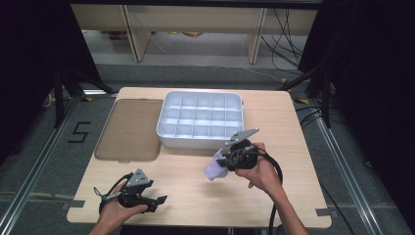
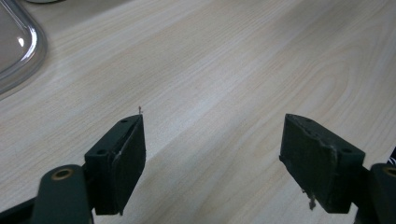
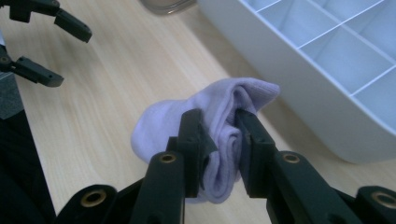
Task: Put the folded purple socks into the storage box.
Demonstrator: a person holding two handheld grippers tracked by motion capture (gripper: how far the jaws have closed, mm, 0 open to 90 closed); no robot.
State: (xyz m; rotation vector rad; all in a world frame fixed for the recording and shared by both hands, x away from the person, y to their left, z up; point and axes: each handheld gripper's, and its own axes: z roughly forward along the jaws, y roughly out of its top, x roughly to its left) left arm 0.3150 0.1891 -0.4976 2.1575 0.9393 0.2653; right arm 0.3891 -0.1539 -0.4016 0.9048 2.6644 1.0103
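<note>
Right of centre in the high view, the right tool (image 1: pixel 221 160) holds a pale lilac sock (image 1: pixel 214 169) just above the wooden surface (image 1: pixel 191 191). In the right gripper view its jaws are closed tight on the bunched middle of the sock (image 3: pixel 219 135), with cloth bulging out on either side of them. The sock hangs just below the near rim of the white divided tray (image 1: pixel 171 139), near it but, as far as I can tell, not touching.

At the lower left of the high view, the left tool (image 1: pixel 155 201) sits low over the surface in the person's left hand (image 1: pixel 117 210). In the left gripper view its jaws stand wide apart with nothing but bare wood between them. The same tool appears at the upper left of the right gripper view (image 3: pixel 46 44), also spread and holding nothing.

The tray's compartments (image 1: pixel 203 117) all look empty from above, and a tinted flat lid (image 1: pixel 129 129) lies to the left of the tray, so the tray is already uncovered. My reading is that the pick-up is done and the placing is what remains: the sock has yet to be carried over the tray wall and let go into one of the cells. Which cell is meant, the pictures do not say.
</note>
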